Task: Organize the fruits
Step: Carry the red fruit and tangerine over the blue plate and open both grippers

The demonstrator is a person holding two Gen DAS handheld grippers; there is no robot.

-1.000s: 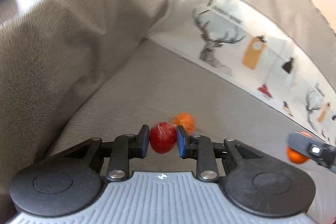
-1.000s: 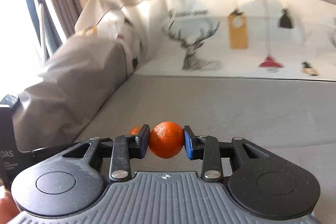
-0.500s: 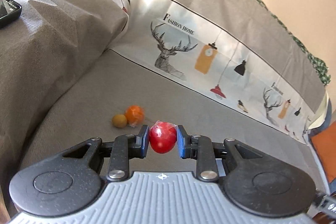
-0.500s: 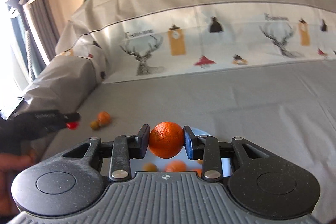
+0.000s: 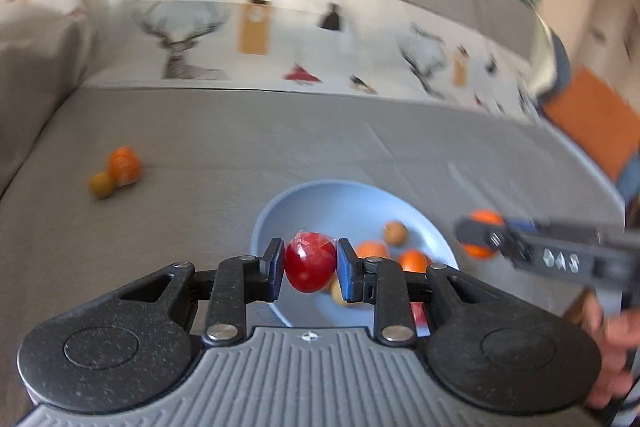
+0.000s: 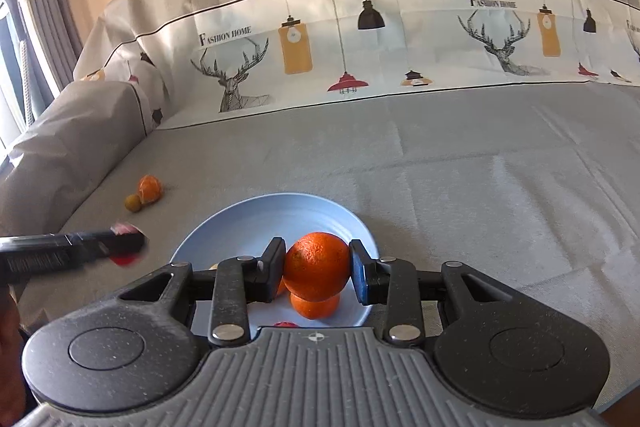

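Note:
My left gripper (image 5: 310, 265) is shut on a small red fruit (image 5: 310, 261) wrapped in clear film, held over the near left rim of a light blue plate (image 5: 320, 203). Several small orange and tan fruits (image 5: 394, 233) lie in that plate. My right gripper (image 6: 317, 265) is shut on an orange (image 6: 317, 265) above the same plate (image 6: 256, 223), with another orange (image 6: 314, 305) under it. From the left wrist view the right gripper (image 5: 480, 235) reaches in from the right. In the right wrist view the left gripper (image 6: 128, 245) comes in from the left.
A peeled mandarin (image 6: 150, 189) and a small yellow-green fruit (image 6: 133, 203) lie on the grey sofa seat left of the plate. A printed backrest cover (image 6: 360, 39) rises behind. The armrest (image 6: 60, 139) bounds the left side. An orange cushion (image 5: 592, 123) sits at the far right.
Both grippers have swung from the sofa's left corner toward the blue plate, each still holding its fruit. The plate has come into view under both.

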